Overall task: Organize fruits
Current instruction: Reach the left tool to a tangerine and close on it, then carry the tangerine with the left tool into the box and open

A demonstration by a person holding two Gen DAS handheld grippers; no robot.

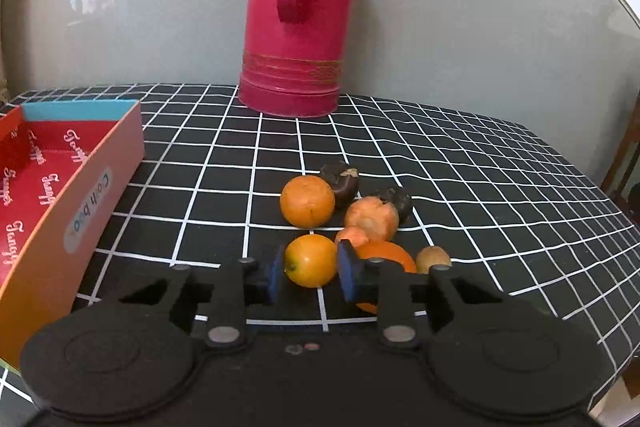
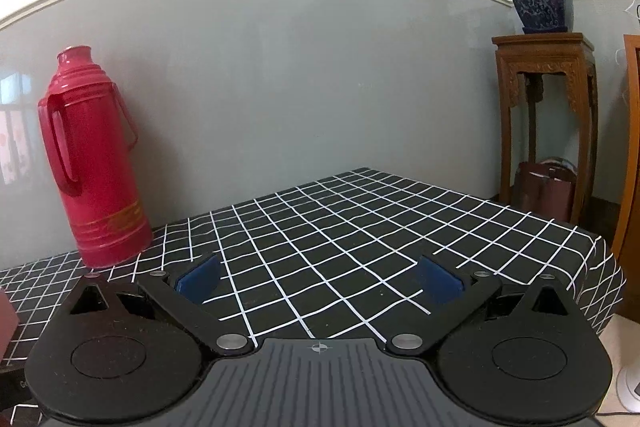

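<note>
In the left wrist view a pile of fruit lies on the checked cloth: a yellow-orange citrus, a larger orange, a bigger orange partly behind a finger, a pale peach-coloured fruit, two dark mangosteens and a small brown kiwi. My left gripper has its blue pads on either side of the yellow-orange citrus, close to it; whether they press it I cannot tell. My right gripper is wide open and empty above the cloth.
An open red and orange cardboard box stands at the left. A tall red thermos stands at the back, also in the right wrist view. The table's right edge drops off; a wooden stand with a plant is beyond.
</note>
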